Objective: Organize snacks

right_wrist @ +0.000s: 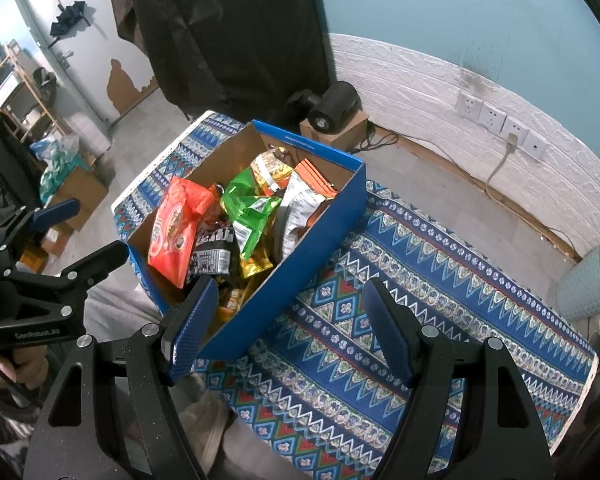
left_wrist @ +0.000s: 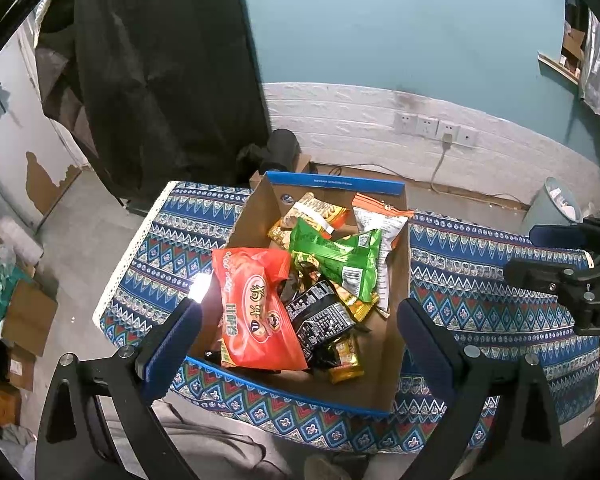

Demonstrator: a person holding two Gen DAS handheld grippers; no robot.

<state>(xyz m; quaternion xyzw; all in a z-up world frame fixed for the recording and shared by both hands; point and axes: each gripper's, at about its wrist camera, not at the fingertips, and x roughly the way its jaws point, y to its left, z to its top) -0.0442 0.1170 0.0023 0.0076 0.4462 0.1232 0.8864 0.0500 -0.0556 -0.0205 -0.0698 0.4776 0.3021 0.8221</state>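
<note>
A blue-edged cardboard box [left_wrist: 392, 364] [right_wrist: 320, 240] stands on a table with a blue patterned cloth [left_wrist: 480, 292] [right_wrist: 400, 300]. It holds several snack packs: a red bag [left_wrist: 256, 312] [right_wrist: 176, 228], a green bag [left_wrist: 336, 256] [right_wrist: 248, 208], a black pack [left_wrist: 320, 316] [right_wrist: 214, 258], a white-and-orange bag [left_wrist: 380, 224] [right_wrist: 300, 204] and yellow packs [left_wrist: 346, 360]. My left gripper [left_wrist: 300, 336] is open and empty, hovering over the box's near side. My right gripper [right_wrist: 290, 324] is open and empty above the box's near right corner; it also shows in the left wrist view [left_wrist: 540, 256].
A pale blue waste bin [left_wrist: 552, 204] [right_wrist: 592, 280] stands on the floor right of the table. A black device [right_wrist: 336, 108] sits on a small carton behind the box. Wall sockets with a cable [right_wrist: 500, 124] are behind. Cartons [left_wrist: 28, 316] lie on the floor left.
</note>
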